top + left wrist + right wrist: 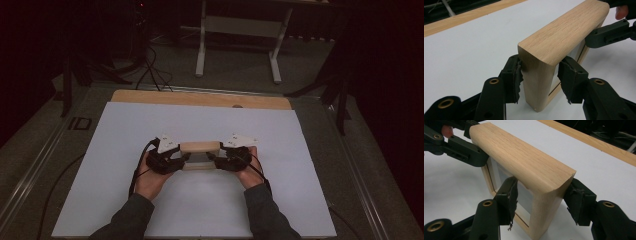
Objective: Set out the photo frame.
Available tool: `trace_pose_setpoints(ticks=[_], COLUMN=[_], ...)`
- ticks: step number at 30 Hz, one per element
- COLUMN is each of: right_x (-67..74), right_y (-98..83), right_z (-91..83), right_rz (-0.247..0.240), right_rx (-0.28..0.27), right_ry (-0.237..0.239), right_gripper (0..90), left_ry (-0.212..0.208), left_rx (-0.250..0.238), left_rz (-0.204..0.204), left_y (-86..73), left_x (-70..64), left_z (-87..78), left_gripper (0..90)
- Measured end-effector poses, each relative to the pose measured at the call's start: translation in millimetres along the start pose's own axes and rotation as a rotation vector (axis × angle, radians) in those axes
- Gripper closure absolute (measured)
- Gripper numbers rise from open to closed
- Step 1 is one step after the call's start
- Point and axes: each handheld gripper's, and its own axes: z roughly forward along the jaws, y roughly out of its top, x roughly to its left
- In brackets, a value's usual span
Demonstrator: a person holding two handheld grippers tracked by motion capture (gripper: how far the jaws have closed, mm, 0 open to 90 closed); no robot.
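Wooden frame (200, 148), upright on white board (125, 200), long axis spanned between grippers: left gripper (539, 75) slackly straddling one end, right gripper (540, 200) clamped on the other.

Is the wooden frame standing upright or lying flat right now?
Upright. The wooden frame stands on its lower edge on the white sheet, its opening facing sideways, between the left gripper and right gripper.

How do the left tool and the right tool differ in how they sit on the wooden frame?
The left tool straddles the frame's left end, the right tool its right end. One left tool pad touches the wood while the other seems just clear; the right tool's pads look closer, grip unclear. Both flank the upright frame on the white sheet.
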Motion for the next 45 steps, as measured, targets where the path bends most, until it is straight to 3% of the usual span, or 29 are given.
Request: trace_pose_setpoints(ticks=[16, 24, 34, 45], right_x=[-3.4, -8.3, -13.3, -13.4], right_y=[1.6, 2.5, 6.9, 7.5], right_z=[5.4, 8.6, 11.5, 15.1], right_rz=[0.04, 0.074, 0.079, 0.093], right_rx=[-0.013, -0.021, -0.017, -0.02], right_ry=[-0.013, -0.022, -0.048, -0.047], right_gripper=[45.9, 45.6, 43.5, 43.9], left_ry=[-0.011, 0.001, 0.01, 0.01], left_rx=[-0.02, -0.03, -0.037, -0.044], left_rz=[-0.034, -0.032, -0.043, -0.052], left_y=[4.4, 8.9, 9.9, 9.0], left_x=[10.1, 11.5, 12.5, 16.3], left_z=[8.5, 12.9, 20.4, 21.6], left_gripper=[50.6, 50.4, 50.2, 49.6])
